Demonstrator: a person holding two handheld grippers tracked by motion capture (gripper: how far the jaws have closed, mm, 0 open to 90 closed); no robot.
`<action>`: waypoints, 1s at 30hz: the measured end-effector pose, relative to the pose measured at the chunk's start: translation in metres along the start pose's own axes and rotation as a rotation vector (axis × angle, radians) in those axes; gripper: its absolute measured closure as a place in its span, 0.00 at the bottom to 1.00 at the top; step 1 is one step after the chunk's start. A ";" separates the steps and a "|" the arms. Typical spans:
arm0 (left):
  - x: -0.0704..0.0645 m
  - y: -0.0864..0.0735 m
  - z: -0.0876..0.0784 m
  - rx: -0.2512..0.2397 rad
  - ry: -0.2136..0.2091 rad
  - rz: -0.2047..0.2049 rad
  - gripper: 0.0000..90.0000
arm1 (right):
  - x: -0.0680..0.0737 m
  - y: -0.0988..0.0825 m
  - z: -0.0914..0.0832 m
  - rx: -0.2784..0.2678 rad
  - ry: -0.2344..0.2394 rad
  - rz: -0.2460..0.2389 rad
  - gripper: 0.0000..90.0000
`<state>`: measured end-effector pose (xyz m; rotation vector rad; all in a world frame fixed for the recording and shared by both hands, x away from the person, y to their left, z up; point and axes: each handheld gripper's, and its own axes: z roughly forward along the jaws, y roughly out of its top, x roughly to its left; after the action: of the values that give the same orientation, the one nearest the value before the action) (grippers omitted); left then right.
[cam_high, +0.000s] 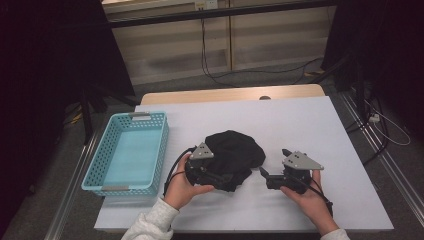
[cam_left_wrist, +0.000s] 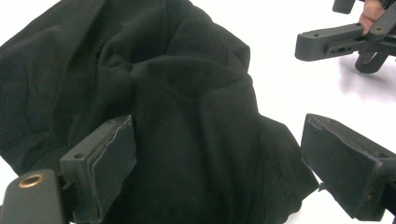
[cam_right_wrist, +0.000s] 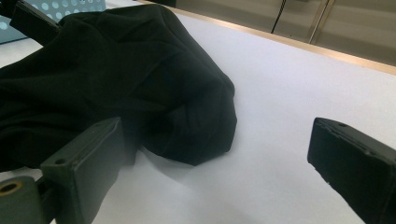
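Observation:
A crumpled black cloth lies in a heap on the white table top, just left of centre. My left gripper reaches into its near edge from the left. In the left gripper view the jaws stand wide, and the cloth bulges between them without being pinched. My right gripper rests on the table to the right of the heap and points left at it. It is open, with bare table between its jaws, and the cloth lies just beyond the left jaw.
A light blue perforated basket, with nothing in it, stands at the table's left edge. A wooden strip runs along the far edge. Beyond it are cables on the floor, and dark curtains hang on both sides.

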<state>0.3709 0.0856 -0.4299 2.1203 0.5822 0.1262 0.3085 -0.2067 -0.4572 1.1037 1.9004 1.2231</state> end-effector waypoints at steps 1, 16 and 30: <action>-0.001 0.000 0.000 0.000 -0.001 0.002 0.12 | 0.000 0.000 0.000 0.001 0.001 -0.002 0.03; -0.006 -0.004 0.006 0.039 -0.022 0.031 0.26 | -0.003 0.000 0.001 0.006 0.000 0.006 0.07; -0.006 -0.017 0.008 0.127 -0.010 -0.001 0.83 | 0.002 0.004 0.029 0.117 0.053 -0.022 0.34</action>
<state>0.3622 0.0852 -0.4477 2.2424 0.5990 0.0793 0.3328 -0.1924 -0.4644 1.1172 2.0409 1.1523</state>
